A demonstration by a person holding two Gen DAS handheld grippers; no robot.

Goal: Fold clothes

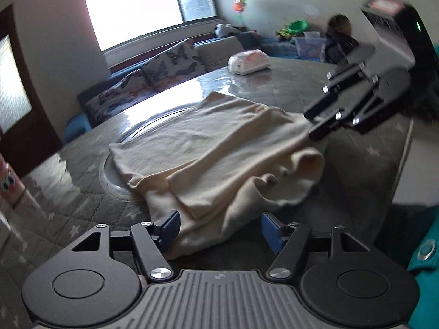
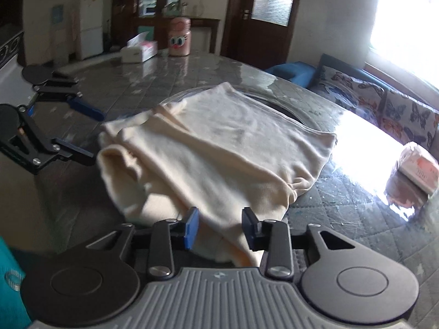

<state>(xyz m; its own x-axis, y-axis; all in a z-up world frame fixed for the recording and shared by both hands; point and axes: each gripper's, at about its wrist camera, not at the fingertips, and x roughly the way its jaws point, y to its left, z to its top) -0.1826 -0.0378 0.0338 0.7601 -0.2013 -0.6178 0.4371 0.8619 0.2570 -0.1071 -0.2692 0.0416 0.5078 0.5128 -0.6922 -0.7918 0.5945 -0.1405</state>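
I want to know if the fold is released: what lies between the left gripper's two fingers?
In the left wrist view, the near edge of the cream garment lies between the left gripper fingers; the pads stand apart and do not press it.

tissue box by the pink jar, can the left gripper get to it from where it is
Probably yes. The tissue box stands across the table from the left gripper, with only bare tabletop between them; the cream garment lies off to the side. Its jaws are open and hold nothing.
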